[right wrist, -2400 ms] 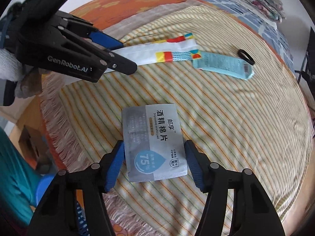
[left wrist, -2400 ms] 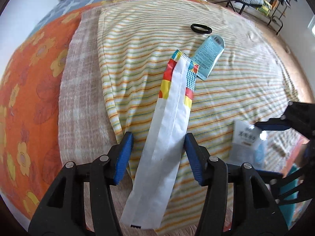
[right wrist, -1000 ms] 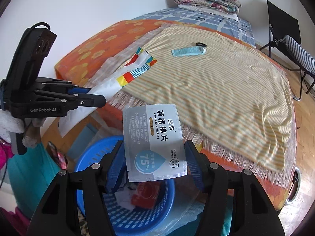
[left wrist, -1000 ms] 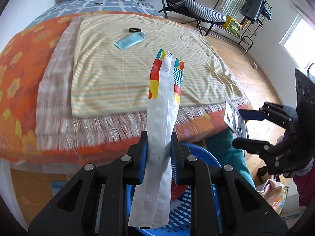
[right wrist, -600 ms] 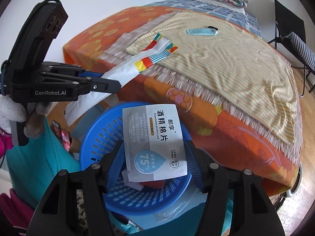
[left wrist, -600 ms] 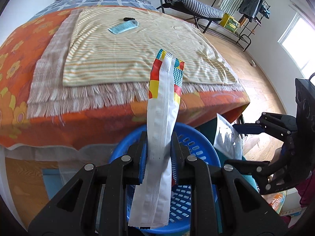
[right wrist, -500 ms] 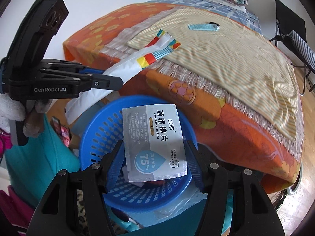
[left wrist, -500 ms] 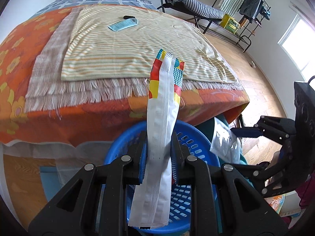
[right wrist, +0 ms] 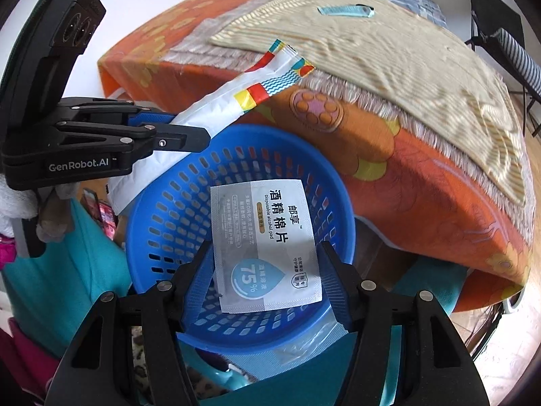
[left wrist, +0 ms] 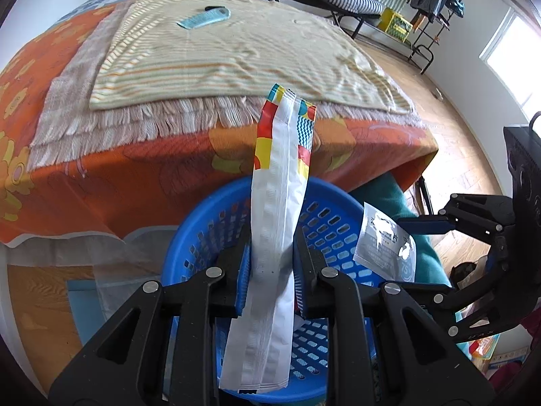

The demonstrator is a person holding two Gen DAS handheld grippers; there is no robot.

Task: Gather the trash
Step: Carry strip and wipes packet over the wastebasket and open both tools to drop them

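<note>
Left wrist view: left gripper (left wrist: 272,270) clamps long white wrapper (left wrist: 274,237) above blue basket (left wrist: 209,223). Right gripper (right wrist: 267,274) grips alcohol pad sachet (right wrist: 267,247) over the same basket. Farther: teal packet (left wrist: 204,20) lies on striped blanket (left wrist: 236,54).

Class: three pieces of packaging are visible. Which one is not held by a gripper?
The light blue wrapper, lying alone on the striped cloth. The long white wrapper and the alcohol pad sachet are both gripped.
</note>
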